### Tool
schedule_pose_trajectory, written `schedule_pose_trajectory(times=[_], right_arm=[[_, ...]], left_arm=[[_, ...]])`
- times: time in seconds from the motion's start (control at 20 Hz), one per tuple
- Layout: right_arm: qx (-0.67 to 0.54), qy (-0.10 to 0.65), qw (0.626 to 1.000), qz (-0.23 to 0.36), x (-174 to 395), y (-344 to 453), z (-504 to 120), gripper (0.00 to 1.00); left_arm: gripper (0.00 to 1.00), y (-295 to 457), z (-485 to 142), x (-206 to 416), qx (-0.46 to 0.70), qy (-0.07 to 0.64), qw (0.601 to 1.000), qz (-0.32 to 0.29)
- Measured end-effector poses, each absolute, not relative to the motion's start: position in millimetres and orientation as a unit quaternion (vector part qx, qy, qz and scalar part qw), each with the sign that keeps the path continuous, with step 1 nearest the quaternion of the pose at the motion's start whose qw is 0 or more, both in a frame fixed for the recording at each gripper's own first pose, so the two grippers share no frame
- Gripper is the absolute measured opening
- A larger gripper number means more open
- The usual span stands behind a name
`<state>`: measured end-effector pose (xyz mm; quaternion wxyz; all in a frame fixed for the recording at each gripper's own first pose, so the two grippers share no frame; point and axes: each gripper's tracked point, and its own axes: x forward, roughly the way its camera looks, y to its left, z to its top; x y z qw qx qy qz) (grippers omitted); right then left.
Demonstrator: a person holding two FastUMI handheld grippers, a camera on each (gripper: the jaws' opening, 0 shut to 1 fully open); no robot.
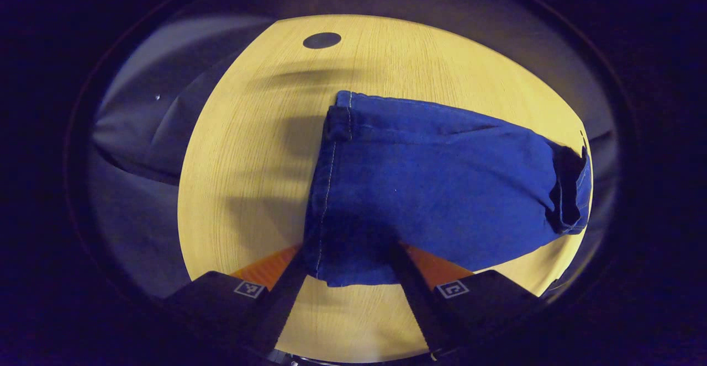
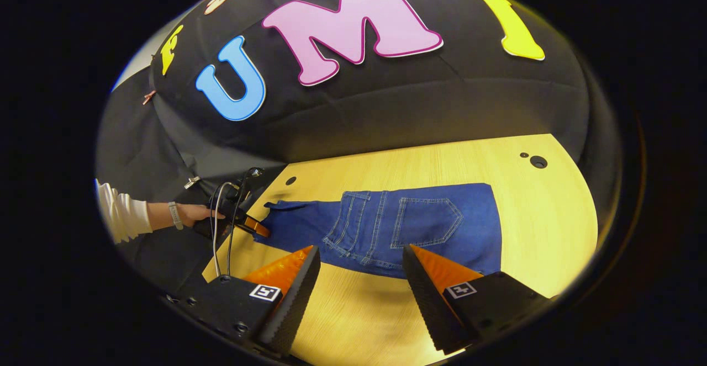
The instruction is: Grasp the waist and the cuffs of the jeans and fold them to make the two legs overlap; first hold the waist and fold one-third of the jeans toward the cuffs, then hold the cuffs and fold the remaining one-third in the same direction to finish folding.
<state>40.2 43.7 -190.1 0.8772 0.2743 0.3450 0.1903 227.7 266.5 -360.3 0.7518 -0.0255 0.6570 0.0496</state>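
Blue denim jeans (image 2: 409, 225) lie flat on the pale yellow wood-grain table (image 2: 547, 228), legs already laid one over the other, back pocket with light stitching facing up. The garment runs across the table, waist end toward the right in the right gripper view, cuff end toward the left edge of the tabletop.

Left gripper (image 1: 349, 264): at the cuff end. Its two fingers stand apart, and the near edge of the jeans (image 1: 431, 189) dips down between them. Whether either finger touches the cloth cannot be told; no pinch is evident. From the right gripper view, the same left gripper (image 2: 257, 227) sits at the table's left edge, touching the cuff, held by a hand (image 2: 193, 214) with a white sleeve (image 2: 121, 217) and a wristband; a cable loops off it.

Right gripper (image 2: 362, 269): fingers spread wide, empty, hovering above the near table edge just short of the jeans' long side, near the pocket.

Dark round holes in the tabletop: one (image 1: 322, 40) beyond the cuffs, another (image 2: 538, 162) by the far right corner.
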Motion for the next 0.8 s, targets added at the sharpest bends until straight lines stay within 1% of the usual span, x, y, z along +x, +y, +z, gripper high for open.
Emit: schedule_pose_trajectory(times=[0.05,0.1,0.2,0.25,0.3,0.4,0.5,0.55,0.7,0.8], right_arm=[[0.277,0.343,0.877,0.190,39.2,41.6,-187.8,0.93],[0.280,0.342,0.877,0.188,38.2,38.8,-187.1,0.93],[0.283,0.341,0.877,0.184,33.6,33.0,-185.8,0.93],[0.284,0.341,0.878,0.181,32.0,30.5,-185.5,0.92],[0.285,0.341,0.878,0.179,30.1,29.1,-186.8,0.92],[0.282,0.339,0.880,0.175,26.6,22.9,-186.0,0.93],[0.280,0.331,0.885,0.170,26.2,14.5,-181.8,0.93],[0.282,0.329,0.885,0.168,26.8,9.4,-179.3,0.93],[0.289,0.319,0.889,0.155,29.1,-10.6,-174.1,0.92],[0.293,0.309,0.893,0.145,30.8,-24.4,-168.7,0.92]], left_arm=[[0.93,261.1,-357.6,223.7,-0.021,0.659,0.751,0.040],[0.77,252.5,-358.7,225.4,-0.019,0.662,0.748,0.027],[0.28,241.7,-353.4,230.9,-0.006,0.666,0.746,0.018],[0.19,243.9,-358.0,234.4,0.002,0.660,0.751,0.019],[0.12,244.4,-358.8,233.3,-0.003,0.661,0.750,0.027],[0.07,242.3,-357.0,231.9,-0.025,0.655,0.755,0.029],[0.07,237.3,-343.8,236.7,-0.040,0.643,0.764,0.021],[0.06,235.4,-334.9,239.0,-0.041,0.630,0.775,0.010],[0.06,198.7,-273.6,256.4,-0.045,0.580,0.813,-0.033],[0.06,156.8,-224.5,270.1,-0.068,0.542,0.834,-0.081]])
